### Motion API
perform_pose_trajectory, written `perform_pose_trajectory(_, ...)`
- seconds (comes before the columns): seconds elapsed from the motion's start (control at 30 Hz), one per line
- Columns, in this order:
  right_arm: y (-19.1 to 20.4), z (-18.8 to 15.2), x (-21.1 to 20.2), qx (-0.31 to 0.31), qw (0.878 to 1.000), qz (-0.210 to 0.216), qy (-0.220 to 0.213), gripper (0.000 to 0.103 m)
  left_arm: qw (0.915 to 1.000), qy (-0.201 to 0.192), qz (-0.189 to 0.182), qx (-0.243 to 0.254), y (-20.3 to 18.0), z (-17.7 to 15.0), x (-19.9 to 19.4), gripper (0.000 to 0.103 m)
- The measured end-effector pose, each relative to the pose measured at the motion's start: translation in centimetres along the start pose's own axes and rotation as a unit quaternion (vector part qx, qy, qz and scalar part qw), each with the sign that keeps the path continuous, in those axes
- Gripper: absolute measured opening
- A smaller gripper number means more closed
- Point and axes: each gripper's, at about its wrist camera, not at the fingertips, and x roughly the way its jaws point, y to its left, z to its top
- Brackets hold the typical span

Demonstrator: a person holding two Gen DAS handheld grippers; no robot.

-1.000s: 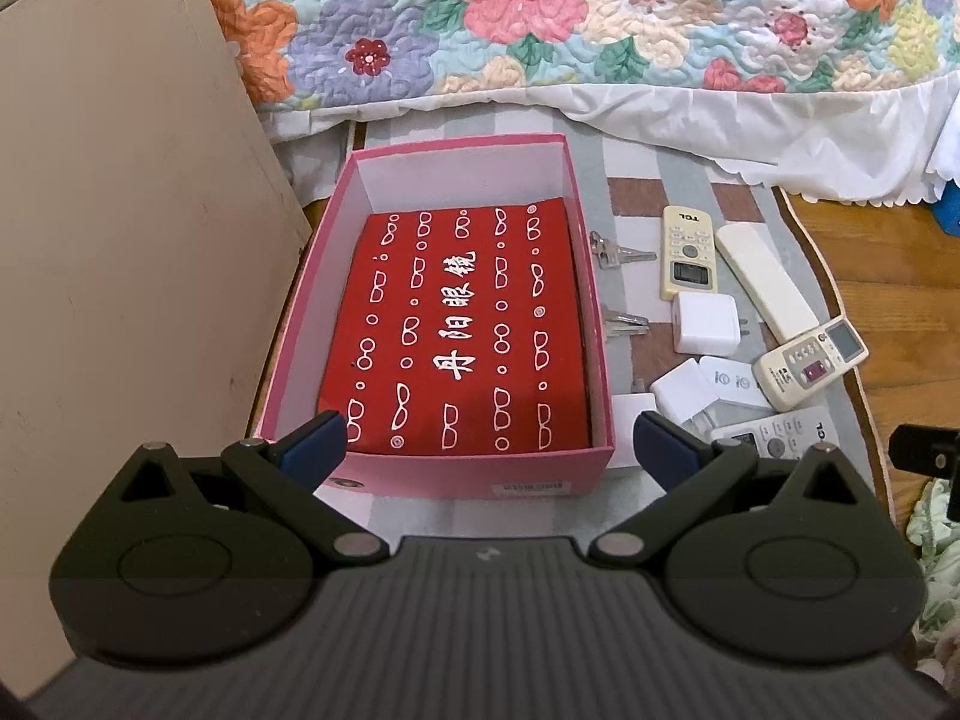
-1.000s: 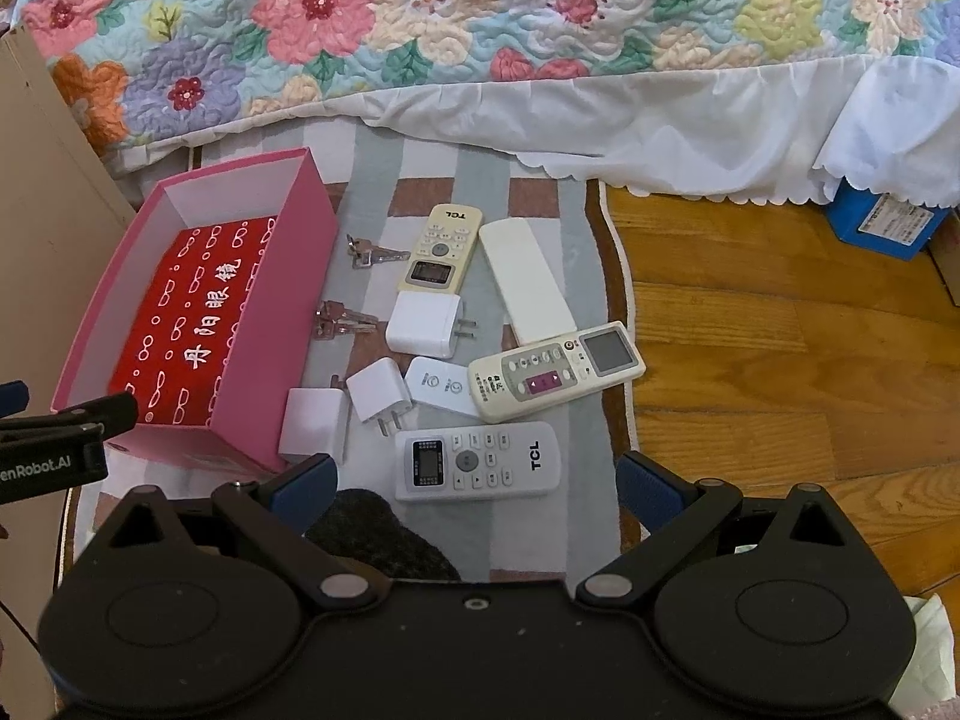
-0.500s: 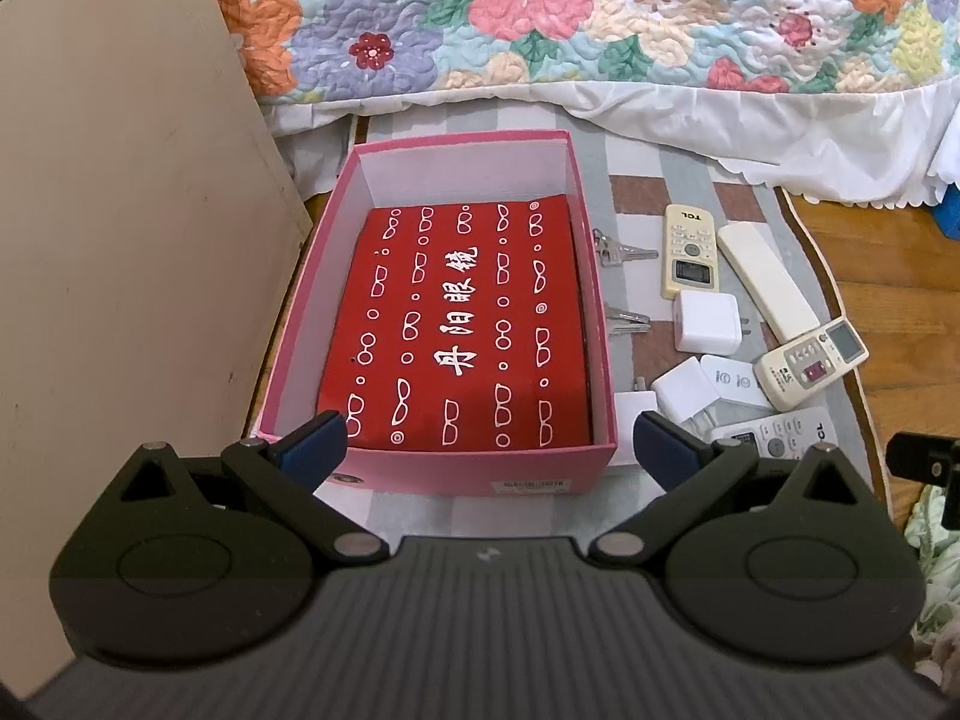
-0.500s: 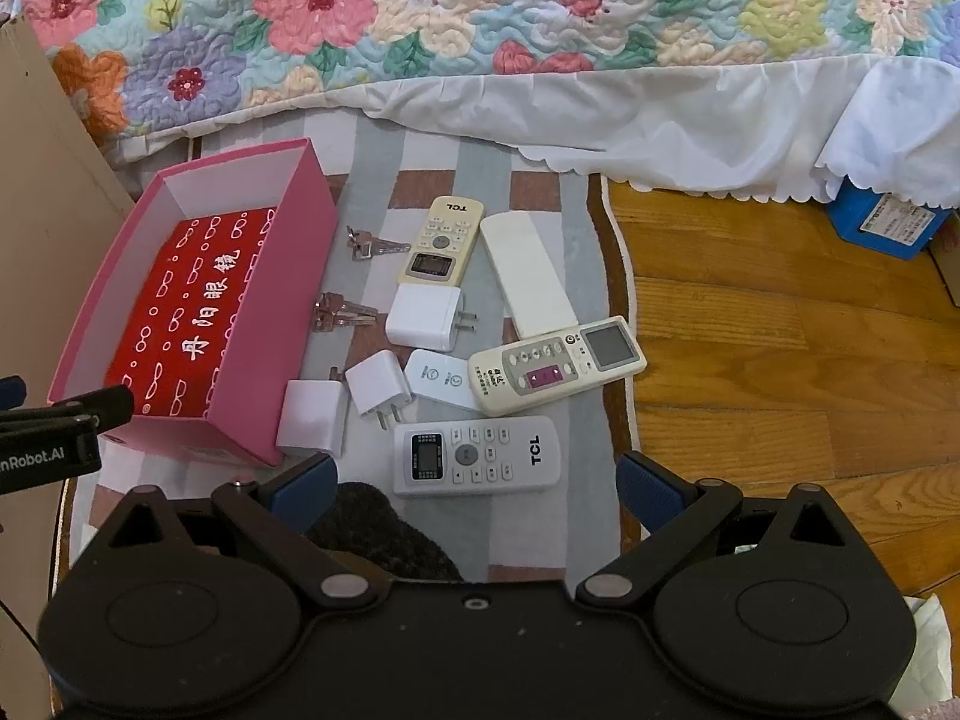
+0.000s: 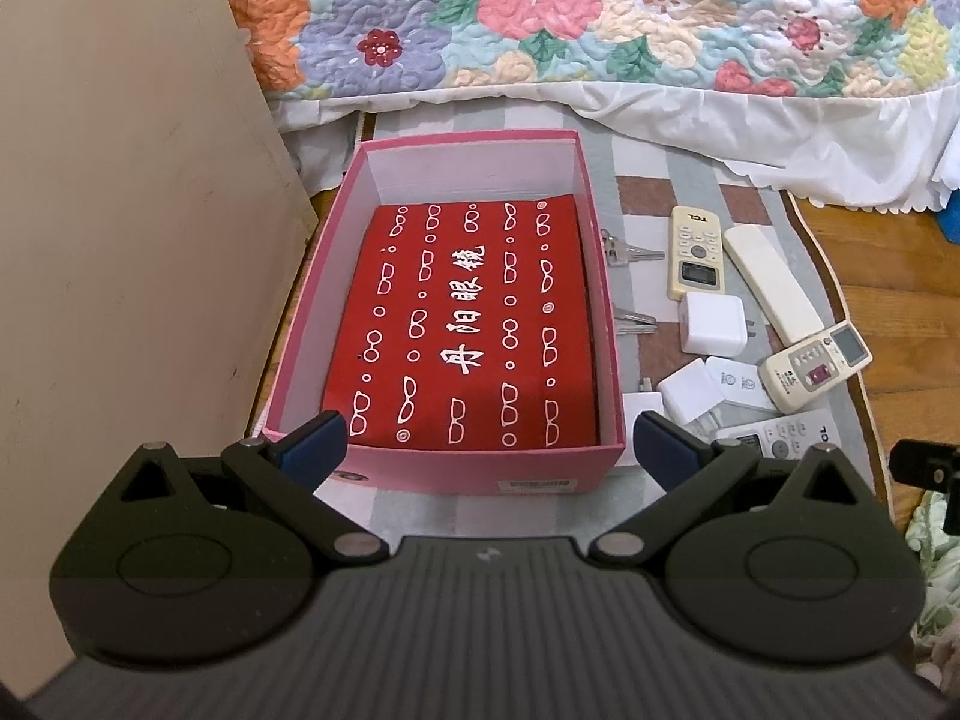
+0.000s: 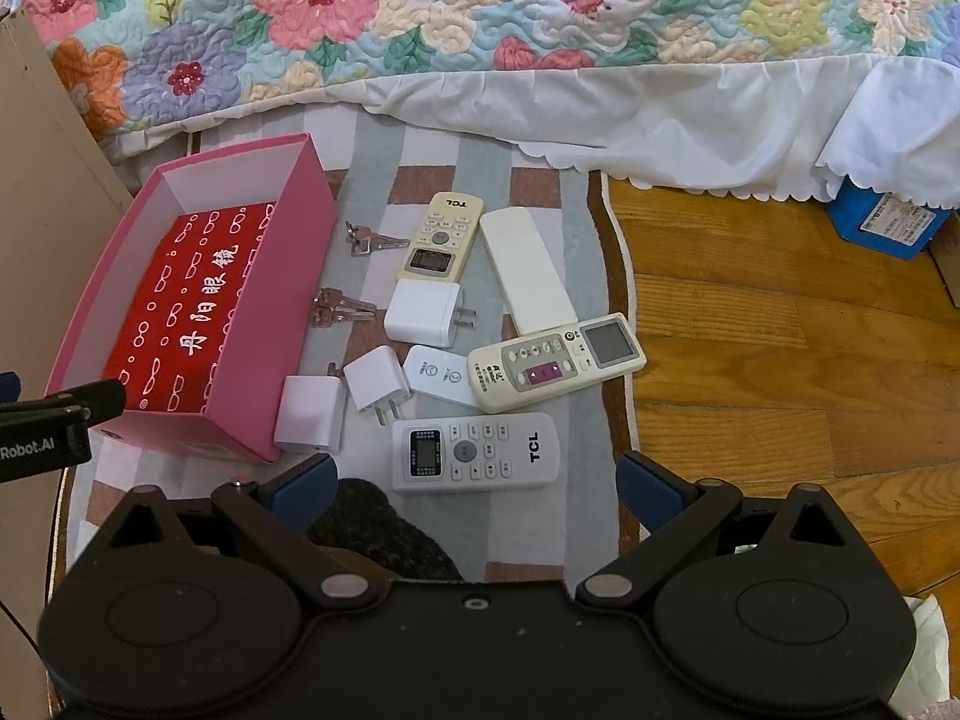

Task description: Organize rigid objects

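A pink box point(image 5: 447, 477) point(image 6: 273, 276) holds a red glasses case point(image 5: 468, 330) point(image 6: 186, 306). On the striped rug to its right lie a white TCL remote point(image 6: 477, 450), a cream remote with a grey screen point(image 6: 555, 360), a yellowed TCL remote point(image 6: 441, 237) point(image 5: 695, 252), a blank white remote point(image 6: 528, 270), white chargers point(image 6: 420, 312) point(image 6: 378, 381) point(image 6: 309, 414), and two key sets point(image 6: 366, 240) point(image 6: 339, 306). My left gripper point(image 5: 489, 450) is open over the box's near edge. My right gripper point(image 6: 474, 480) is open just before the white TCL remote.
A bed with a floral quilt point(image 6: 480, 18) and white skirt runs along the back. A beige board point(image 5: 120, 240) stands left of the box. Wooden floor point(image 6: 780, 330) lies right of the rug, with a blue box point(image 6: 888, 222) under the bed. A dark object point(image 6: 372, 528) lies under my right gripper.
Both grippers have drifted slightly back and up, so the box and remotes sit a little farther off. Nothing was taken hold of or moved.
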Motion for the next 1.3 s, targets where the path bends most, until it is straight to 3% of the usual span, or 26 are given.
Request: perform_pose_trajectory(1.3,0.13,0.0,0.45,-0.005,1.0,-0.003,0.012,0.101,1.0,-0.004,0.0,0.002,0.57,-0.04,-0.35,0.103)
